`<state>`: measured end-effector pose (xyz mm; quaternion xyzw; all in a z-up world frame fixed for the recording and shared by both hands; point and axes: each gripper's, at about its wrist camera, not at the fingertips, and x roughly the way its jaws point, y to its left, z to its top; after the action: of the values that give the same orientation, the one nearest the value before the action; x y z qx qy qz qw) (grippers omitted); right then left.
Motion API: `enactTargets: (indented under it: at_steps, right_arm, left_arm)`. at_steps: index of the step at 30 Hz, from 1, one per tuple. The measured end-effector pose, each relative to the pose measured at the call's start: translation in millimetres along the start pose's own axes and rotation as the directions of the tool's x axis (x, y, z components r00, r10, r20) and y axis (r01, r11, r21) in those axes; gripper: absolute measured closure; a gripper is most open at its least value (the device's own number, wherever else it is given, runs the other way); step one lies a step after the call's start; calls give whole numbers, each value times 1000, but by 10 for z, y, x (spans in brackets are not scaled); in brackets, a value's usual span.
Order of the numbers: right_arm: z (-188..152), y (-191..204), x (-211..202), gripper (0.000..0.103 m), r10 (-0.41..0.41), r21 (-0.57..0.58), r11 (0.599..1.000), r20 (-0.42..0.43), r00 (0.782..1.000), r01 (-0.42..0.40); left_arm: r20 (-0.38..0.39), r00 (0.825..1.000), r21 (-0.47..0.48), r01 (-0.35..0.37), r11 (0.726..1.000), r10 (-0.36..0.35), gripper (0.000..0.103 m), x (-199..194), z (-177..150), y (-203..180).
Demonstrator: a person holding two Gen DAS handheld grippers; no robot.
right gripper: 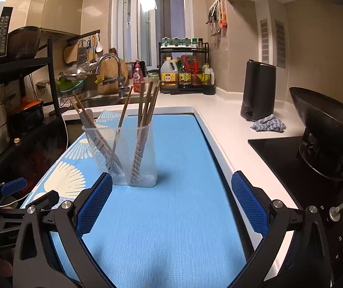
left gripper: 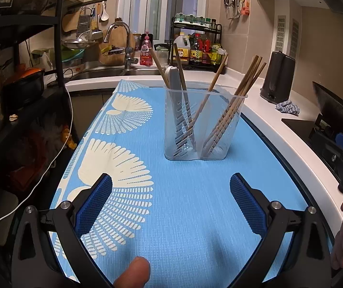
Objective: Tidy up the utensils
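Blue mat (left gripper: 195, 192) (cream fan pattern); brown chopsticks (left gripper: 233, 100); clear holder (left gripper: 219, 144).

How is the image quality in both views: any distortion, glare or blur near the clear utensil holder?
Left wrist view: fisheye bends the white counter edge; the clear plastic utensil holder is sharp, the thumb at the bottom blurred. Right wrist view: dark vignetted corners, a bright glare patch on the window, warm dim light.

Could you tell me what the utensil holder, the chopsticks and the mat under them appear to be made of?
The holder looks like clear, slightly frosted plastic: its contents show through its walls. The chopsticks seem to be wood or bamboo, brown and matte. The mat looks like woven or textured vinyl, going by its fine grid; which one is unclear.
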<state>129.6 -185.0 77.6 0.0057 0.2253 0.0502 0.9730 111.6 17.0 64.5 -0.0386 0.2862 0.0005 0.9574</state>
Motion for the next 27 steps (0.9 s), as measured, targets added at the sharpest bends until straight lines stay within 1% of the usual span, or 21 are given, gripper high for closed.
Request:
enactTargets:
  at_steps: [6,11,17,27]
  right_arm:
    - [-11,70,-42,5,14,-21,1000,8,1000,-14]
    - [6,79,-65,5,14,-24,1000,15,1000,-13]
    - [-5,74,-43,5,11,-24,1000,-6,1000,-12]
    - [-15,78,-12,5,10,-25,1000,-13,1000,-11]
  left_arm:
    - [-2,1000,-2,-2,1000,2,7,-9,-37,-14]
    - [17,1000,14,-5,1000,5,7,-52,-32,-44]
    - [27,1000,12,-1,1000,0,7,-81,-29,-49]
    - [36,999,3,-7,1000,7,7,-101,-5,-17]
